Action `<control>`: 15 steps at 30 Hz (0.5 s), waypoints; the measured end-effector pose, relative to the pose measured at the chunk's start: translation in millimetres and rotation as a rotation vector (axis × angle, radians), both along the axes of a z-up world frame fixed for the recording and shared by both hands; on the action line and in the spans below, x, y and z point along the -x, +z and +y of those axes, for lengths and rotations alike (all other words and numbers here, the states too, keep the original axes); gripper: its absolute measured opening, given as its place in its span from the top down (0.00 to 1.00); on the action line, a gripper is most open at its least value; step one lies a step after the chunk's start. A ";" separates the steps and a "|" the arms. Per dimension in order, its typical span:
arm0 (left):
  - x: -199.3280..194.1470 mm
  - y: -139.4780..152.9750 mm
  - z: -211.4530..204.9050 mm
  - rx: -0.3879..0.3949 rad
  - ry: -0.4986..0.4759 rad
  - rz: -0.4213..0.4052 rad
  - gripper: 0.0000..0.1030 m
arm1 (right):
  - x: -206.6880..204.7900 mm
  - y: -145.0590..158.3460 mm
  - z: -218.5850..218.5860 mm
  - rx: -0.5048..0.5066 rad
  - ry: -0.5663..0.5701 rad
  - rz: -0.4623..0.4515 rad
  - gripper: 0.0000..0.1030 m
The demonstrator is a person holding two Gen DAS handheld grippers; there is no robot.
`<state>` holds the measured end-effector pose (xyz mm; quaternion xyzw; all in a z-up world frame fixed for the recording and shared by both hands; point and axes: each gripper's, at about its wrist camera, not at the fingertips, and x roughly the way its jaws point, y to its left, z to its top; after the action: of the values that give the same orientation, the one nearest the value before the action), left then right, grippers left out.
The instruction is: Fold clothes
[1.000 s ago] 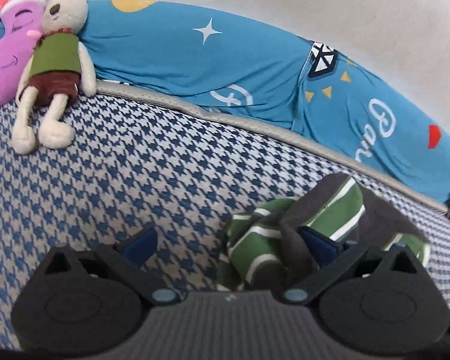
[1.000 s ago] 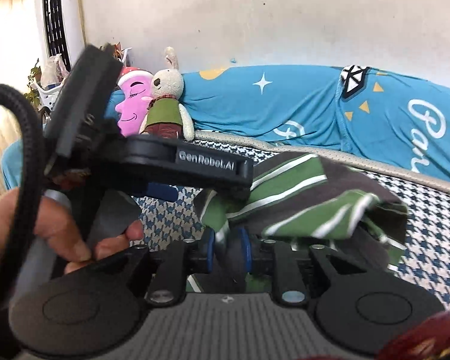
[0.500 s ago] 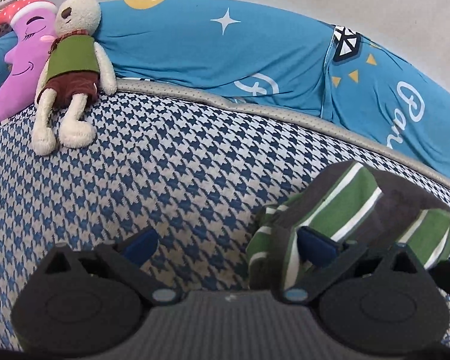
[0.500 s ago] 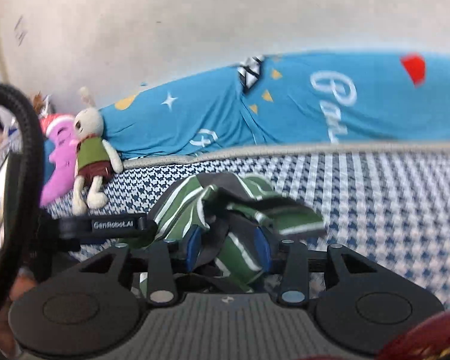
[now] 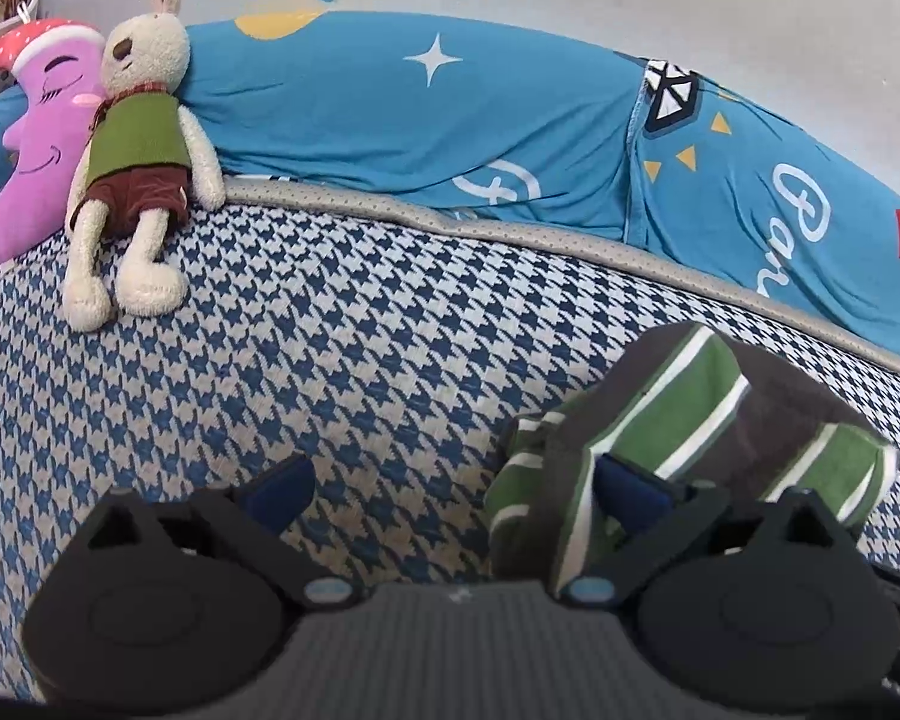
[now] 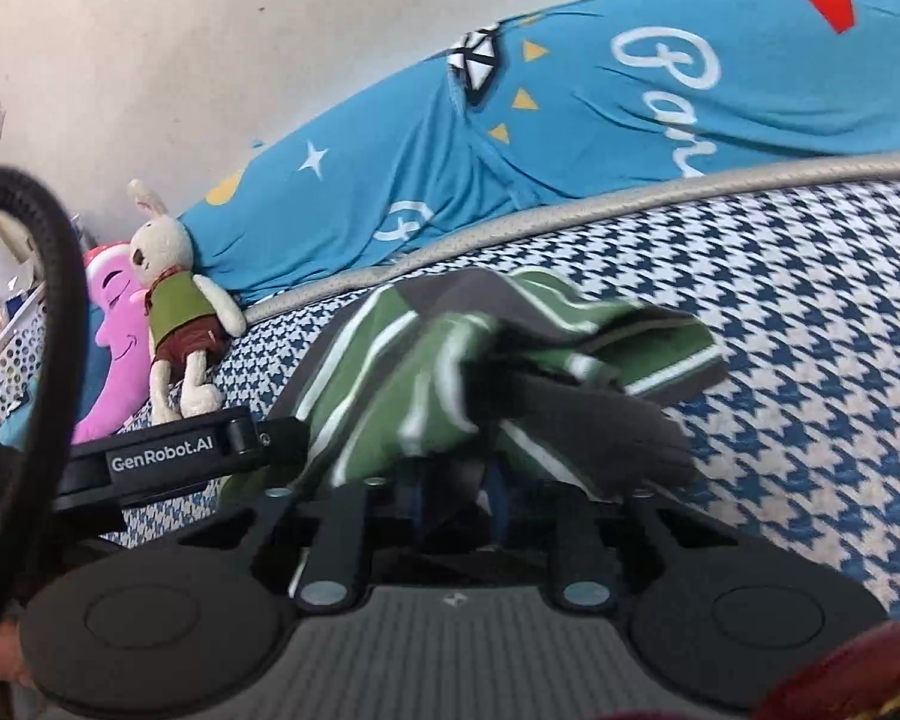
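Striped garment [image 6: 450, 354] sits bunched in our clamped right gripper [image 6: 450, 483]; left gripper [image 5: 450, 483], fingers spread wide, holds nothing, so we judge mid-fold, next needing a free edge.

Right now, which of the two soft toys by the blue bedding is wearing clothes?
The cream plush rabbit, in a green vest and brown shorts. The purple moon-shaped cushion beside it only has a red spotted cap and a smiling face.

The right gripper [image 6: 453, 489] has its jaws closed on a bunched green-and-grey striped garment [image 6: 480, 360] above a blue houndstooth mattress [image 6: 810, 312]. A toy rabbit [image 6: 177, 300] leans against a blue pillow [image 6: 570, 120]; the left gripper [image 6: 168, 456] reaches in from the left.
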<state>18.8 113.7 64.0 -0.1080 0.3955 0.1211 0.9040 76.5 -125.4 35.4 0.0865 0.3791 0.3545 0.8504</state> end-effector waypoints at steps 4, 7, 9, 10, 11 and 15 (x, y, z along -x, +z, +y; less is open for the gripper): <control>2.4 3.2 -0.1 -0.023 -0.006 -0.004 0.00 | 4.1 1.6 9.4 0.000 0.018 -0.041 0.82; 4.6 6.6 1.0 -0.042 -0.003 -0.011 0.00 | 8.1 1.4 17.7 0.004 0.044 -0.062 0.82; 6.0 8.8 2.6 -0.057 0.002 -0.016 0.00 | 11.1 1.0 23.5 0.009 0.063 -0.076 0.82; 6.7 9.8 3.5 -0.065 0.005 -0.018 0.00 | 12.5 0.8 26.5 0.012 0.073 -0.083 0.82; 7.5 10.7 4.9 -0.066 0.006 -0.021 0.00 | 14.0 0.6 29.4 0.015 0.083 -0.090 0.82; 10.3 14.8 11.1 -0.070 0.015 -0.027 0.00 | 20.0 -1.5 40.2 0.027 0.126 -0.110 0.82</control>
<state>8.5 124.8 78.8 -0.0809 0.3782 0.1401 0.9115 56.6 -85.3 33.9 0.0312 0.3414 0.4064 0.8470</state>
